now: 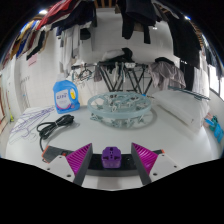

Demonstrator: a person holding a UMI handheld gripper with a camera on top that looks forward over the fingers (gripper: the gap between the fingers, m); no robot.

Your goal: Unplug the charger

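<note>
A small purple charger plug [111, 156] stands between my gripper's [112, 160] fingers, low and close to the camera. It seems to rest on a dark strip beneath it. There is a visible gap between the plug and each magenta pad [83, 158], so the fingers are open around it and do not press on it. A black cable [54, 126] lies coiled on the white table [170, 125], ahead and to the left of the fingers. I cannot tell whether the cable joins the plug.
A round clear glass dish [120, 105] stands on the table beyond the fingers. A blue box [67, 93] stands to its left. A thin-legged frame [122, 70] rises behind the dish. A small blue object [212, 126] lies at the far right.
</note>
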